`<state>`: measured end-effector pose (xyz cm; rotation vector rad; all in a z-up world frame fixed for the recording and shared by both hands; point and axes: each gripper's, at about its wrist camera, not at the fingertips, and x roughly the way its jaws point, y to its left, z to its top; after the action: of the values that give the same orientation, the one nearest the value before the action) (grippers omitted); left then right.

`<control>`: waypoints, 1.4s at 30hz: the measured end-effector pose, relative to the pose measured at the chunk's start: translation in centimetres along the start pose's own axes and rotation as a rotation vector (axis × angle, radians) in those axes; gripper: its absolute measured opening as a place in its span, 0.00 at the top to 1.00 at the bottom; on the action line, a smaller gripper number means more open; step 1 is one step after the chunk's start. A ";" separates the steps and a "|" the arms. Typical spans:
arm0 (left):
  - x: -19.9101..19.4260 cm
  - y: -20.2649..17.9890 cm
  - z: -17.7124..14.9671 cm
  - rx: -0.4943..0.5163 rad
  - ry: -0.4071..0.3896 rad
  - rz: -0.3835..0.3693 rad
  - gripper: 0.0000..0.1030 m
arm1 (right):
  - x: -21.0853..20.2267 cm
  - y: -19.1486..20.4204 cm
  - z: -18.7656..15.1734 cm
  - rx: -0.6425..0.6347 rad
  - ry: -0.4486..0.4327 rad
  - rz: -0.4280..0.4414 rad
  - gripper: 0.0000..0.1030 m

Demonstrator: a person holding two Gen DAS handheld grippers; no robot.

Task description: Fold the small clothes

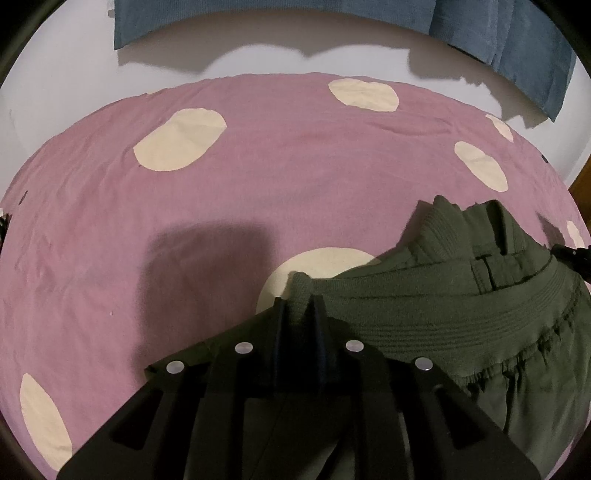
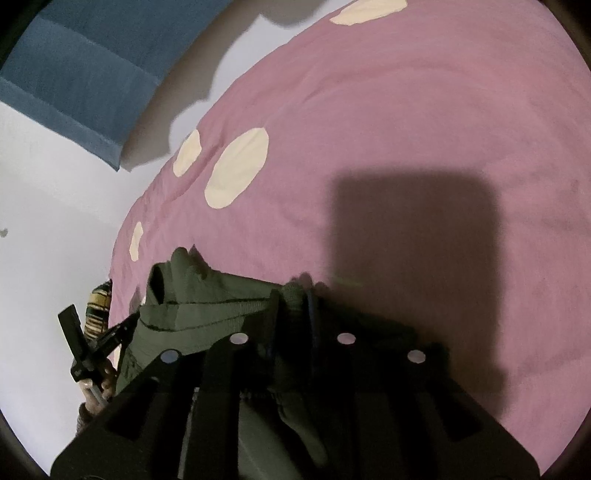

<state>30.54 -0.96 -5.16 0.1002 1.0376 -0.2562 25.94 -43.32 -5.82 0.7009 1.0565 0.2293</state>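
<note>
**Holding the waistband at both corners**

Pinching the garment (image 1: pixel 424 306) by its ribbed waistband, you have one tong at each end so the cloth hangs evenly and can be laid flat. Your left gripper (image 1: pixel 300 306) has its jaws nearly together, with a tuft of green rib caught between them. Your right gripper (image 2: pixel 291 299) is in the same state: jaws narrow, clamped on the opposite corner of the band. The grip at the thick rib makes sense, since it gives the pads more to bite than the thin fabric below.

The garment sits at the near side of the pink sheet (image 1: pixel 258 184), partly over a cream dot (image 1: pixel 314 262), with its body drooping under both tools. Most of the sheet ahead looks bare, which I judge is where you mean to spread it. A blue cloth (image 1: pixel 258 22) hangs on the wall beyond and plays no part. The fold itself seems not yet begun.
</note>
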 end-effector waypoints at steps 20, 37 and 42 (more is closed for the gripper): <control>-9.1 3.7 -6.0 -0.125 -0.109 -0.006 0.31 | -12.1 5.6 -8.2 0.024 -0.262 0.017 0.39; -14.7 8.5 -17.8 -0.366 -0.112 -0.132 0.27 | -3.0 18.0 -22.0 -0.189 0.058 0.209 0.38; -13.7 9.1 -19.8 -0.454 -0.058 -0.239 0.27 | 1.9 16.9 -23.6 -0.192 0.171 0.121 0.35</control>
<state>9.66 14.02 -3.81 -0.4409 1.0277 -0.2326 9.14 -19.67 -3.69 0.5790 1.1380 0.4958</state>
